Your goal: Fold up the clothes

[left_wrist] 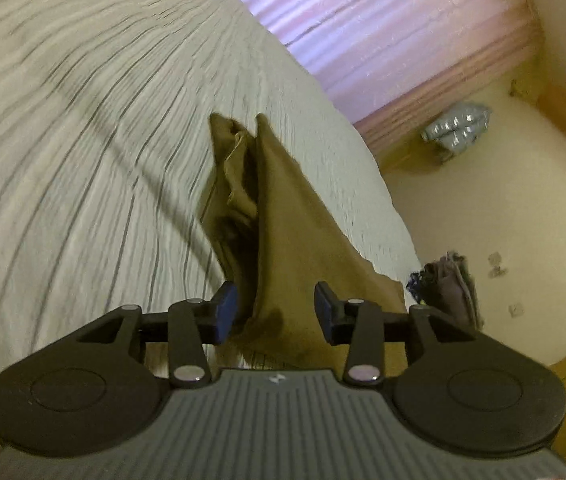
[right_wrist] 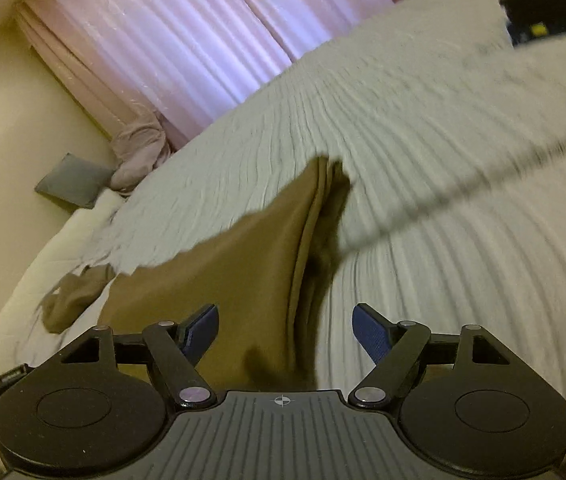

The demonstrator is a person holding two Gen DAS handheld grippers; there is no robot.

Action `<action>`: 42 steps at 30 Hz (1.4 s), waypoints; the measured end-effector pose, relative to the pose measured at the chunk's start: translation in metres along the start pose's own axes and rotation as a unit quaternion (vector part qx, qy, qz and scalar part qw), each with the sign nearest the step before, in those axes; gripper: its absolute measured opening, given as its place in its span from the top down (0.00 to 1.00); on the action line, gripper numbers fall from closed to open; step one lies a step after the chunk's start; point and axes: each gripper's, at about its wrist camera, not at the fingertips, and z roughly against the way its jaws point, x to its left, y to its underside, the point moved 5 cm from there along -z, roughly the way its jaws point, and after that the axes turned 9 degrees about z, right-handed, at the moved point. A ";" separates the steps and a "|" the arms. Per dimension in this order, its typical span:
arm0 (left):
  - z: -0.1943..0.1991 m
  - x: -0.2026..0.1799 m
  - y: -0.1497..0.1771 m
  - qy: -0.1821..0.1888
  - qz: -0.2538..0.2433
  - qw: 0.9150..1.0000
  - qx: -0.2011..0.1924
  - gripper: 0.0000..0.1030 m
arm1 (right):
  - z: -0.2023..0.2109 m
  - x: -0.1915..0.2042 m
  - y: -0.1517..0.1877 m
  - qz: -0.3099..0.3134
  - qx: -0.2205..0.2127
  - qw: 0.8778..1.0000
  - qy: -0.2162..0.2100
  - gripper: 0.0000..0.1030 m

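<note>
Bed cover: a pale grey-white ribbed bedspread [left_wrist: 83,140], crinkled in fine ridges with thin dark stripes, fills the left of the left wrist view; in the right wrist view the same bedspread [right_wrist: 463,280] is smeared by motion blur.
Garment: an olive-brown piece of smooth woven cloth [left_wrist: 283,220] lies on the bed and runs away from the camera as two narrow pointed flaps with a dark crease between them; in the right wrist view the cloth [right_wrist: 223,280] spreads flat to the left and bunches into a long fold at its right edge.
Left gripper: the black, hinged left gripper [left_wrist: 277,314] has its jaws apart, blue pads on either side of the near end of the cloth; whether the pads touch the fabric cannot be told.
Right gripper: the black right gripper [right_wrist: 285,334] has its jaws wide apart, the folded cloth edge between them, neither blue pad pressed to it.
Second cloth: a small crumpled olive-brown rag [right_wrist: 71,296] lies at the bed's left edge.
Curtain: a pink pleated curtain [left_wrist: 383,32] hangs beyond the bed.
Floor: a cream floor [left_wrist: 503,208] carries a crinkled silvery-grey bundle [left_wrist: 457,124] and a heap of dark clothes [left_wrist: 449,284] beside the bed.
Cushion: a grey square cushion [right_wrist: 71,184] leans by the wall.
</note>
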 end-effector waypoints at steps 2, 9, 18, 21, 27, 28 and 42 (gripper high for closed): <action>-0.007 0.002 0.002 -0.007 0.002 1.000 -0.003 0.67 | -0.002 0.001 0.006 -0.007 0.008 1.000 -0.003 0.41; 0.000 -0.006 0.003 0.003 -0.019 1.000 -0.013 0.99 | -0.013 -0.001 0.004 -0.018 0.025 0.999 0.023 0.94; -0.010 -0.009 0.010 -0.092 -0.101 0.991 -0.005 0.91 | -0.016 0.004 0.002 0.027 0.048 0.996 0.076 0.80; 0.003 -0.027 -0.007 -0.100 -0.113 0.987 -0.050 0.87 | -0.003 0.022 -0.005 0.102 0.026 0.986 0.132 0.36; -0.007 -0.065 -0.037 -0.084 -0.150 0.983 -0.069 0.76 | 0.002 0.041 -0.027 0.139 -0.017 0.981 0.133 0.37; -0.014 -0.067 -0.042 -0.083 -0.156 0.982 -0.067 0.73 | -0.002 0.041 -0.033 0.134 -0.021 0.983 0.123 0.37; -0.100 -0.059 -0.088 -0.115 -0.174 0.976 -0.062 0.71 | -0.088 -0.007 -0.109 0.128 -0.035 0.984 0.118 0.57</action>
